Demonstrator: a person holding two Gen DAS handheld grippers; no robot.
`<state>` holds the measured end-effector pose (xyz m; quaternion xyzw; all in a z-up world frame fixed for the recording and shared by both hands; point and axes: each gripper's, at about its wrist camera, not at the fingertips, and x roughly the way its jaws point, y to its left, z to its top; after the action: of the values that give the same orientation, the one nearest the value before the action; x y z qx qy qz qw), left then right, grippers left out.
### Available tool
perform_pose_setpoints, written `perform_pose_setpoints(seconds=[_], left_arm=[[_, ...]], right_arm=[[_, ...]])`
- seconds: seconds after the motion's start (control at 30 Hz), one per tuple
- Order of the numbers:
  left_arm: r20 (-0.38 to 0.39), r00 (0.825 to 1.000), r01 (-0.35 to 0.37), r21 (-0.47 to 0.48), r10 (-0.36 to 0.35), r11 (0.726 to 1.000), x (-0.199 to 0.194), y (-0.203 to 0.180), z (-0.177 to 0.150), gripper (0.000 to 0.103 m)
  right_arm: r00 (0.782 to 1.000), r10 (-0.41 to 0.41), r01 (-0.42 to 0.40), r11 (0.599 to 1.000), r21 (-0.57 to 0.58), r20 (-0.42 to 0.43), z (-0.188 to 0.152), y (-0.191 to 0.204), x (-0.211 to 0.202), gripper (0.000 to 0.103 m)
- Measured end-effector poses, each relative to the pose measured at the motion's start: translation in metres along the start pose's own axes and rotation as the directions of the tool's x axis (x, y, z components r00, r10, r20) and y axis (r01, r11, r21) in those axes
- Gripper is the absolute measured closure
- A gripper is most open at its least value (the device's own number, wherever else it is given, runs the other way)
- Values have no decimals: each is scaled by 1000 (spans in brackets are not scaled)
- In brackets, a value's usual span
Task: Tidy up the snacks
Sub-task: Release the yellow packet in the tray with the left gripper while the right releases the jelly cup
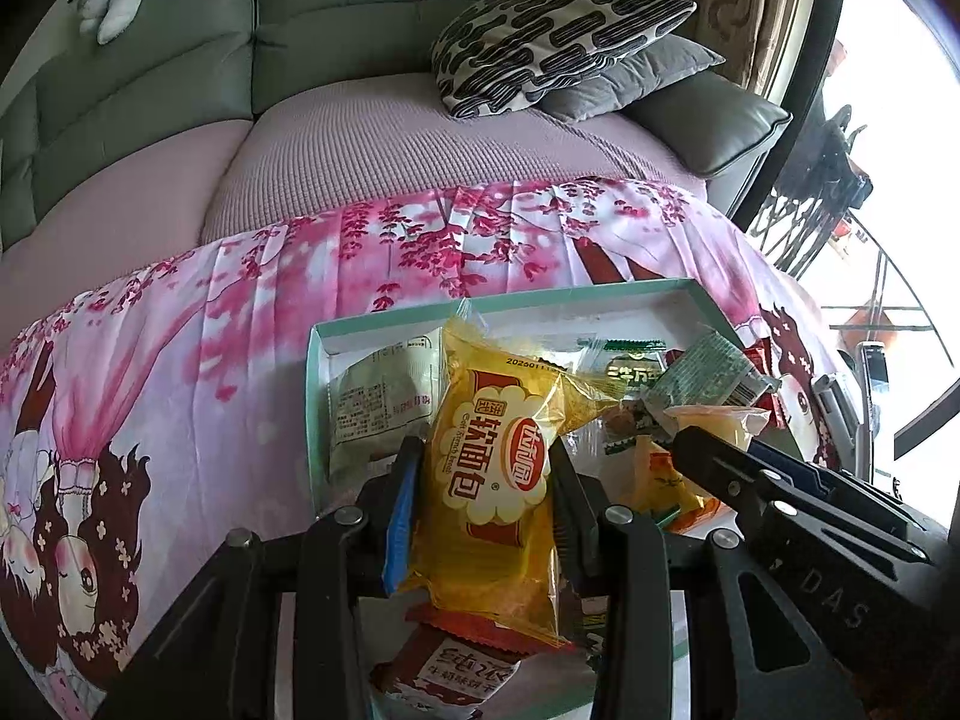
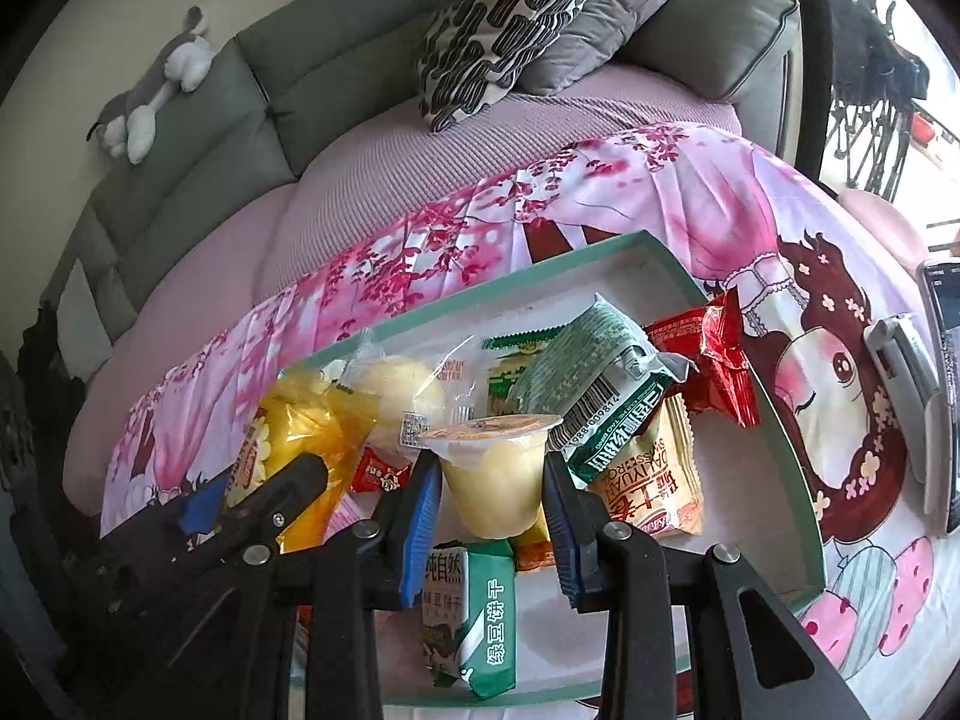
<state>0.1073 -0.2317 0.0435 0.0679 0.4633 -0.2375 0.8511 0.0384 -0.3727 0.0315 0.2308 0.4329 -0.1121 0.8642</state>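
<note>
Both wrist views look steeply down, close over the teal tray (image 1: 316, 396) (image 2: 798, 480) of snacks; both share the sofa (image 1: 360, 138) (image 2: 336, 204) beyond.

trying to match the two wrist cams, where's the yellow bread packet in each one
Left wrist view: the yellow bread packet stands at lower centre, clamped between the left gripper fingers, over the teal tray.
Right wrist view: the same packet sits at lower left, with the left gripper reaching in from the left edge.
Shared landmark: the black-and-white patterned pillow on the sofa, top centre in both.
</note>
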Motion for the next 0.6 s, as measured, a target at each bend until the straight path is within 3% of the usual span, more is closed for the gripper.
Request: perform_pose_setpoints(seconds=[0.47, 0.6], left_arm=[[-17, 1000, -5, -35, 4, 999, -1, 8, 1, 62], [-1, 1000, -5, -58, 5, 998, -9, 13, 3, 50]], right_arm=[[1000, -15, 14, 1000, -23, -26, -3, 6, 6, 66], [999, -25, 24, 999, -28, -32, -4, 8, 7, 65]])
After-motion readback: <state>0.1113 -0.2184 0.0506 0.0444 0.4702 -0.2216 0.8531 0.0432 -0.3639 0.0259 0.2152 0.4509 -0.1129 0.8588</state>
